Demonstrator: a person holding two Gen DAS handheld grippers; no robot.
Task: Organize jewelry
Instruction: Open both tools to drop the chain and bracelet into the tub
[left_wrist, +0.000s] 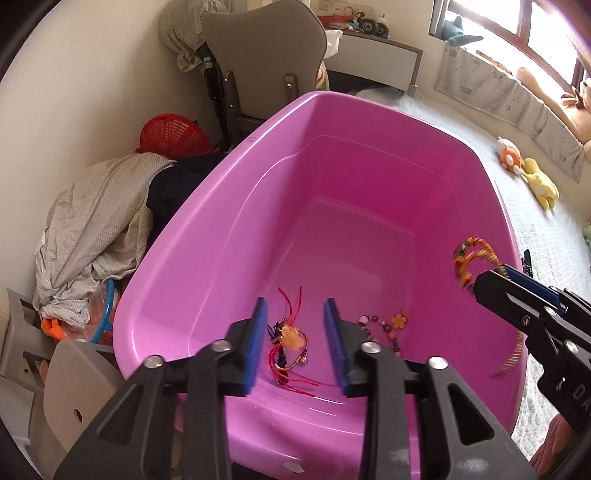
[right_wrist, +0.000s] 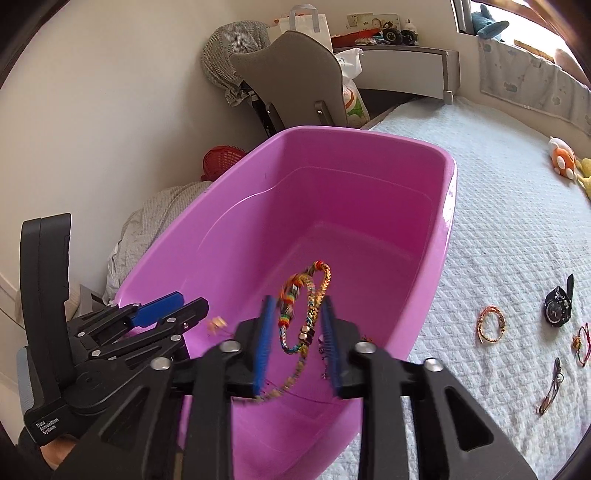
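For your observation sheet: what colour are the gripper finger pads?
Blue pads, clearest in the left wrist view.

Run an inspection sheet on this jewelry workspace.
Surface: white quilted bedspread, with the pink tub at its edge.
Job's things: red cord bracelet and bead bracelet lie in the tub; black watch and orange bracelet lie on the bedspread.
Clutter: plush toys, clothes pile, red basket.
Grippers: left claw is open above the red cord bracelet. Right claw has the blurred rainbow bracelet between its fingers; grip unclear.
Cables: nothing seen.
Surroundings: grey chair, window.
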